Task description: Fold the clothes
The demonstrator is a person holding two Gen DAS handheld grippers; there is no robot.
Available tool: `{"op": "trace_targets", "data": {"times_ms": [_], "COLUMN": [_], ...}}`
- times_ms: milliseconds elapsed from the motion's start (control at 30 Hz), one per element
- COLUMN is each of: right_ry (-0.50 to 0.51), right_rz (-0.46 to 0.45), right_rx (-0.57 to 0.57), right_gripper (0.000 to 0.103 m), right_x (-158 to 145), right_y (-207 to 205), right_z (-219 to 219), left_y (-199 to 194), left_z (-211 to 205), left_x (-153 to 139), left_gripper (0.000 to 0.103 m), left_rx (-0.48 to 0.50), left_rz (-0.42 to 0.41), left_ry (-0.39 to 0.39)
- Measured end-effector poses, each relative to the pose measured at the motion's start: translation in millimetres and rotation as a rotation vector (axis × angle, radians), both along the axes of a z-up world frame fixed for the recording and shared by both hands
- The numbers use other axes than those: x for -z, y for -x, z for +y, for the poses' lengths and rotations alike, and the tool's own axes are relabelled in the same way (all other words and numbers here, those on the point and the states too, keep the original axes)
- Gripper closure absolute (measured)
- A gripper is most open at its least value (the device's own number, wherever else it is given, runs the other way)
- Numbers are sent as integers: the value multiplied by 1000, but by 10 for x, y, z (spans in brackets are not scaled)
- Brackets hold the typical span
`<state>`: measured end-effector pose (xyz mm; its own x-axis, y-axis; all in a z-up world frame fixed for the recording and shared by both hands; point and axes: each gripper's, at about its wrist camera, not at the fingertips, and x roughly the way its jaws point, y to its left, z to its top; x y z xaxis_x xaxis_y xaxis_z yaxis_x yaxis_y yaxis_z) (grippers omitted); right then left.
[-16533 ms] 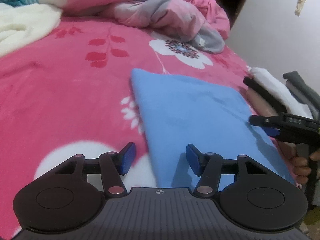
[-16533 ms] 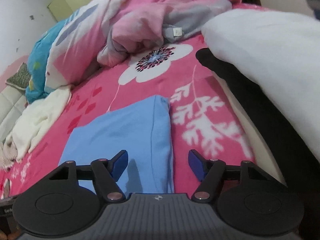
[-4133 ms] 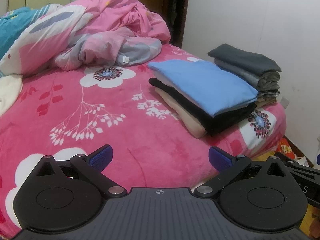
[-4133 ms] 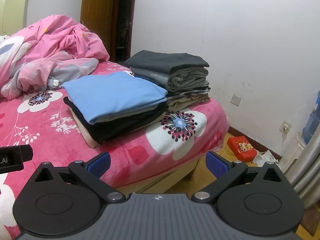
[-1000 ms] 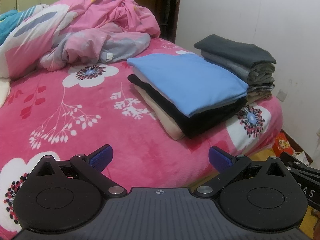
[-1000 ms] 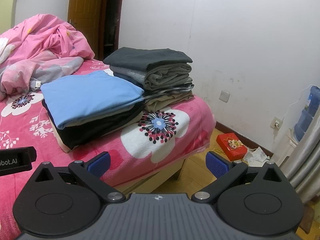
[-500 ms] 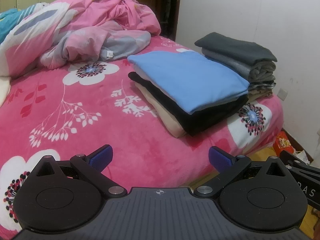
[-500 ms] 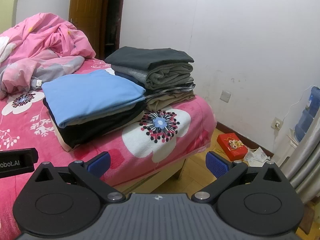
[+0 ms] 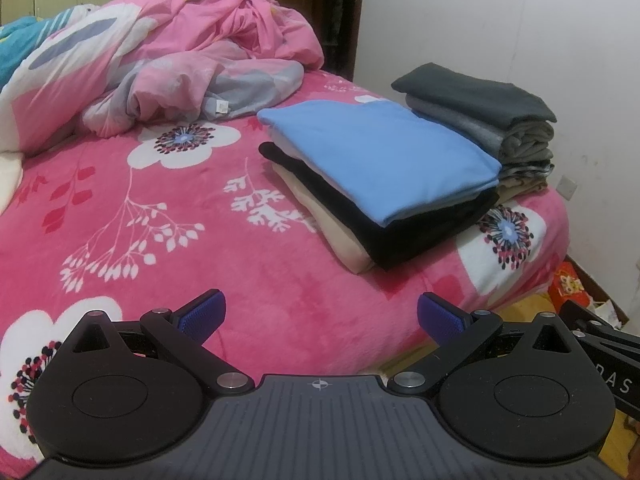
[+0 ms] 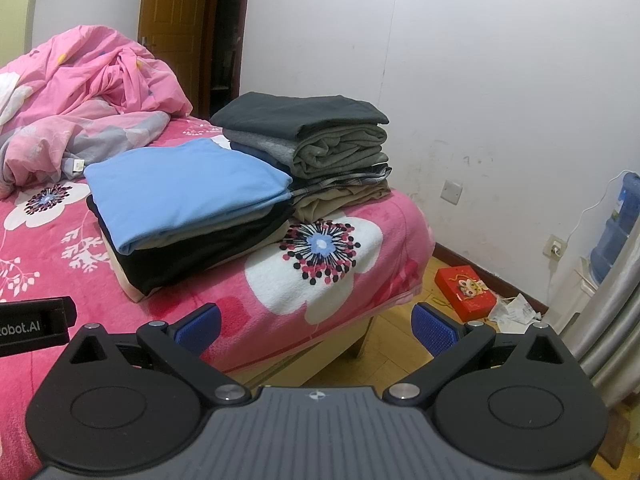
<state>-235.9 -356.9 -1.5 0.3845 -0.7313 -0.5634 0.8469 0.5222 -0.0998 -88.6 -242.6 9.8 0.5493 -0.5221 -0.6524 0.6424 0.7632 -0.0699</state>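
Both the left hand-held gripper (image 9: 319, 314) and right hand-held gripper (image 10: 316, 326) gape wide, empty; the folded sky-blue cotton garment (image 9: 380, 152) tops its stack on the pink floral bed (image 9: 160, 220), apparently finished.

- blanket (image 9: 168, 216): hot pink, with white flowers and branches
- folded top (image 9: 376, 156): plain light blue
- garment under it (image 9: 404, 236): black
- lowest garment (image 9: 332, 228): beige
- second stack (image 10: 316, 140): greys, plaid, khaki
- quilt (image 9: 192, 56): pink with grey patches
- box (image 10: 466, 292): red
- finger pads (image 9: 202, 314): blue
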Motion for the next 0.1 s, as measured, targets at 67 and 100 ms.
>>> {"op": "trace_targets", "data": {"times_ms": [67, 100], "right_ry": [0, 0], "right_rz": [0, 0], "right_rx": [0, -1], "right_gripper": [0, 0], "right_x": [3, 2], "right_y": [0, -1], "right_z": [3, 5], "left_y": [-2, -2], "left_z": [2, 3], "left_x": [2, 2], "left_gripper": [0, 0], "left_rx": [0, 0], "left_rz": [0, 0], "left_ry": [-1, -2]}}
